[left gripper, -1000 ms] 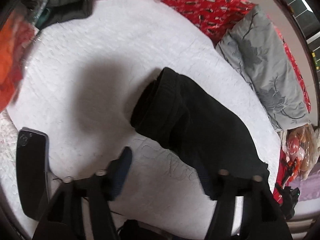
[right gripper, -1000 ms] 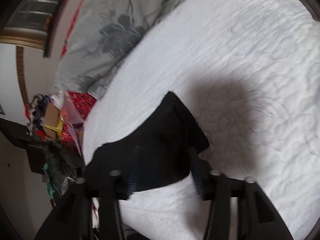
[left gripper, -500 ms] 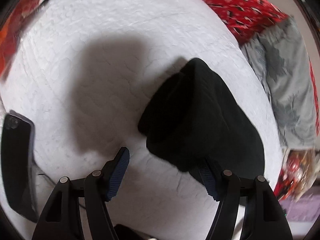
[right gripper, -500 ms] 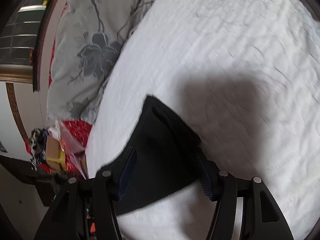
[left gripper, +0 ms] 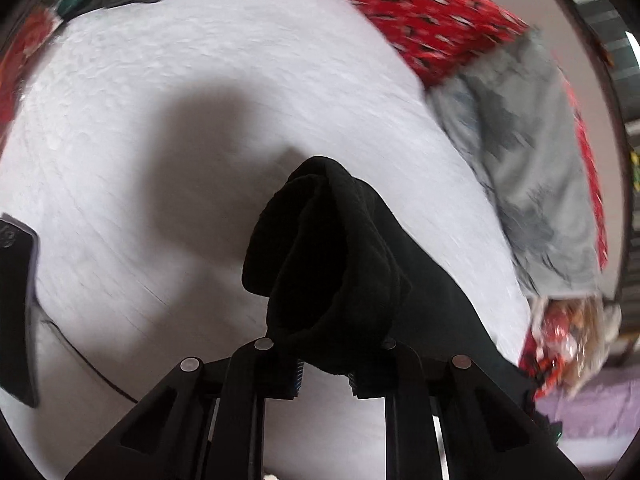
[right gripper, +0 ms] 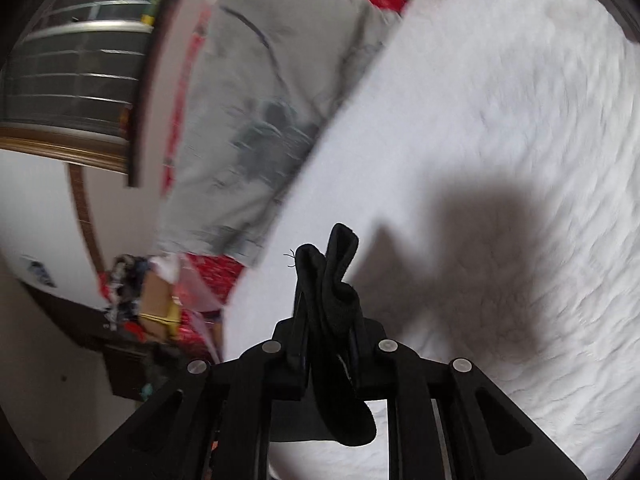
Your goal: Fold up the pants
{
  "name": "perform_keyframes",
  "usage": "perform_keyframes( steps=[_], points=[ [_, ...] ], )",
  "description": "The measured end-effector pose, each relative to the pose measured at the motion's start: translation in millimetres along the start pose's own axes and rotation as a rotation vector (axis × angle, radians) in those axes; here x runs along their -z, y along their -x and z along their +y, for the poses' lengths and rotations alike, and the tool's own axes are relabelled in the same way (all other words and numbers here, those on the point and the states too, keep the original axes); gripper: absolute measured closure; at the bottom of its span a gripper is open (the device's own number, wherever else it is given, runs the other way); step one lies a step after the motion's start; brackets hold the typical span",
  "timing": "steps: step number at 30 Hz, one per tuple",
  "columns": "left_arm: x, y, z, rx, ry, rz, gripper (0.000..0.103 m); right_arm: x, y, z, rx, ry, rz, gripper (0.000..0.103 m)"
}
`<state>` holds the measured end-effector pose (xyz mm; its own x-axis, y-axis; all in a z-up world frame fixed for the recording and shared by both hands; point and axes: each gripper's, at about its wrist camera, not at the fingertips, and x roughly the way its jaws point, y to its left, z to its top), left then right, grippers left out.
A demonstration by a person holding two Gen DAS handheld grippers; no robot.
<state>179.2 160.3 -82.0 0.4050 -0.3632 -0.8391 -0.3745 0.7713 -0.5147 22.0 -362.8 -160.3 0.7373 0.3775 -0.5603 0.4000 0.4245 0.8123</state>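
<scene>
White quilted bedding [left gripper: 168, 92] on the bed fills both views, with a gray floral pillow [left gripper: 532, 184] at the right of the left wrist frame and a red patterned cover [left gripper: 424, 20] at upper right. At the far left edge lies a dark flat device [left gripper: 16, 300].

1. Left hand-held gripper [left gripper: 324, 376]: jaws drawn narrow, clamped on a bunched end of the black pants [left gripper: 332, 264]. The fabric rises from the jaws at lower center and ends in a rounded fold near frame center.
2. Right hand-held gripper [right gripper: 326, 364]: jaws narrow, clamped on the pants [right gripper: 328, 296], which stand up between the fingers at lower center; a loose flap hangs below the jaws.
3. Long axis: in the left wrist view the pants run from center down to the lower right edge.
4. Change from 0.5 s ago: both hand-held grippers stood wide around the pants; both have now closed on them, and the fabric is gathered and lifted.
</scene>
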Motion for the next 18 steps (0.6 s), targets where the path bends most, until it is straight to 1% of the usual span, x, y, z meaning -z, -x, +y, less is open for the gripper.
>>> perform_keyframes(
  steps=[2, 3, 5, 6, 7, 8, 9, 10, 11, 12, 13, 14, 15, 16, 17, 18],
  points=[
    [15, -15, -10, -0.023, -0.052, 0.026, 0.087, -11, 27, -5, 0.000, 0.011, -0.037, 0.088],
    [23, -26, -12, -0.037, -0.064, 0.048, 0.087, -15, 34, -10, 0.017, 0.013, -0.046, 0.088],
    [38, -56, -11, -0.079, -0.064, 0.121, 0.086, -21, 44, -34, 0.110, 0.005, -0.056, 0.087],
    [45, -69, -8, -0.094, -0.056, 0.148, 0.086, -23, 45, -52, 0.172, -0.010, -0.040, 0.087],
    [47, -70, -7, -0.093, -0.057, 0.136, 0.085, -22, 42, -67, 0.253, -0.018, -0.019, 0.082],
    [50, -64, -10, -0.084, -0.079, 0.117, 0.084, -19, 40, -78, 0.315, -0.013, 0.002, 0.080],
    [51, -58, -12, -0.077, -0.102, 0.120, 0.083, -15, 38, -83, 0.342, -0.004, 0.017, 0.078],
    [52, -52, -12, -0.065, -0.121, 0.124, 0.081, -11, 40, -85, 0.344, 0.005, 0.018, 0.074],
    [55, -42, -14, -0.050, -0.146, 0.128, 0.080, -8, 45, -84, 0.322, 0.000, 0.003, 0.069],
    [58, -26, -15, -0.045, -0.187, 0.120, 0.075, -8, 50, -84, 0.305, -0.011, -0.003, 0.066],
    [61, -10, -15, -0.043, -0.215, 0.094, 0.070, -9, 57, -82, 0.290, -0.026, -0.013, 0.065],
    [61, 7, -16, -0.038, -0.244, 0.057, 0.068, -11, 67, -78, 0.279, -0.026, -0.032, 0.064],
    [59, 23, -17, -0.032, -0.269, 0.017, 0.063, -15, 75, -74, 0.278, -0.017, -0.050, 0.064],
    [59, 36, -19, -0.029, -0.284, -0.009, 0.053, -19, 85, -68, 0.278, 0.003, -0.080, 0.060],
    [56, 47, -23, -0.028, -0.301, -0.037, 0.047, -25, 97, -61, 0.276, 0.026, -0.110, 0.056],
    [53, 56, -27, -0.044, -0.320, -0.068, 0.037, -29, 102, -55, 0.273, 0.041, -0.128, 0.055]
  ],
)
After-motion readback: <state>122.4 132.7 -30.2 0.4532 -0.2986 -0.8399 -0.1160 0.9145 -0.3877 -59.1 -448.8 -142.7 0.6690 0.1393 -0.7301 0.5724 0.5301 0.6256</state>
